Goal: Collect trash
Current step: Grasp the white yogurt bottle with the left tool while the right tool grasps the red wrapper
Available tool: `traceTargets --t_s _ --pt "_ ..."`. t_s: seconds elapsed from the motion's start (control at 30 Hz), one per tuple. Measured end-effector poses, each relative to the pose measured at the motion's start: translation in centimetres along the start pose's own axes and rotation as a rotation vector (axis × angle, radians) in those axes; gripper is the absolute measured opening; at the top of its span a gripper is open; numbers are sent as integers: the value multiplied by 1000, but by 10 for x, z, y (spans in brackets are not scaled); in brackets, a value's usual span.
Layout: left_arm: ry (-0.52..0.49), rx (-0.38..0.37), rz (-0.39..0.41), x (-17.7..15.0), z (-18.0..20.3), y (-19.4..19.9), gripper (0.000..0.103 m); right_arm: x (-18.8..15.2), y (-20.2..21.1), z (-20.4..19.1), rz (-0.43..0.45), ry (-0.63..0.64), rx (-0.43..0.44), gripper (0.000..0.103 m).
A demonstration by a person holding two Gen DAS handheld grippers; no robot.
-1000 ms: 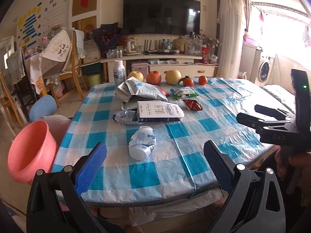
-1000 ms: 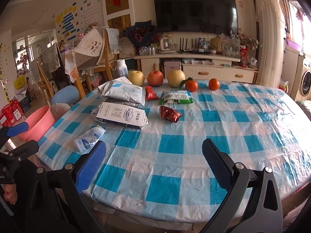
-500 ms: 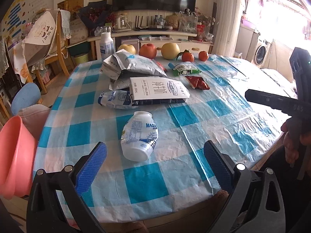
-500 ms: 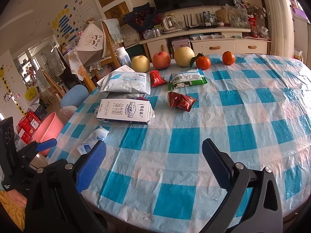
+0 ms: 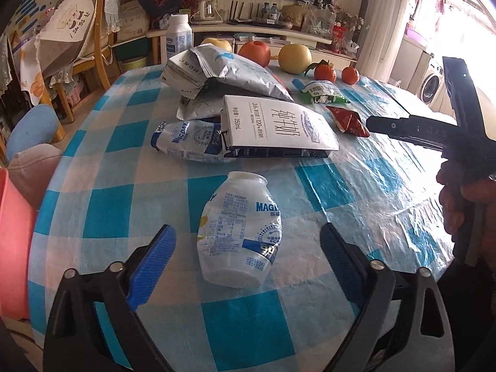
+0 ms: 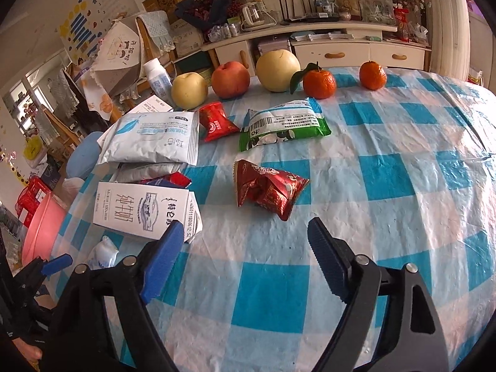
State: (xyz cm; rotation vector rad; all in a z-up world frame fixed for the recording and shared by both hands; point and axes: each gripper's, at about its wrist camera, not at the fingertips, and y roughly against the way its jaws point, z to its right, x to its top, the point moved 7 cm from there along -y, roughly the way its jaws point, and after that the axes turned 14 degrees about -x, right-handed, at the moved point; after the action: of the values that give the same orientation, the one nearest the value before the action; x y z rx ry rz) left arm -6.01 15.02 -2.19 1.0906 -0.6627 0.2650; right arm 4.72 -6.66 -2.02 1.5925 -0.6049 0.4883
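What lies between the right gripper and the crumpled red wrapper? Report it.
Only bare checked tablecloth lies between the open right gripper and the red wrapper, seen in the right wrist view.

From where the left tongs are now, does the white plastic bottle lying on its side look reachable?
Probably yes. The bottle lies alone on the checked tablecloth, right ahead of the left tongs, whose open jaws have just been closing, nothing gripped yet. The milk carton lies well behind it.

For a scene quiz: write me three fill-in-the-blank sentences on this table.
1. The white yogurt bottle lies on its ____.
2. The crumpled wrapper ahead of the right tool is ____.
3. Off the table's left edge stands a ____ basin.

Missing: side; red; pink
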Motion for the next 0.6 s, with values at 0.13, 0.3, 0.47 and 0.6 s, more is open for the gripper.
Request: traceTargets --t_s 0.13,0.3,0.47,0.6 --pt "38 -14 -17 1 -7 -7 82 11 -13 -1 -5 -29 11 83" --pt "34 -27 -37 1 -7 -15 77 19 -31 -6 -25 -30 8 83" --pt "12 -10 -66 -3 -5 -23 69 25 -42 -4 -36 -45 7 83" --pt "11 -6 -61 -1 -4 -23 63 28 -49 -9 -32 -16 6 83"
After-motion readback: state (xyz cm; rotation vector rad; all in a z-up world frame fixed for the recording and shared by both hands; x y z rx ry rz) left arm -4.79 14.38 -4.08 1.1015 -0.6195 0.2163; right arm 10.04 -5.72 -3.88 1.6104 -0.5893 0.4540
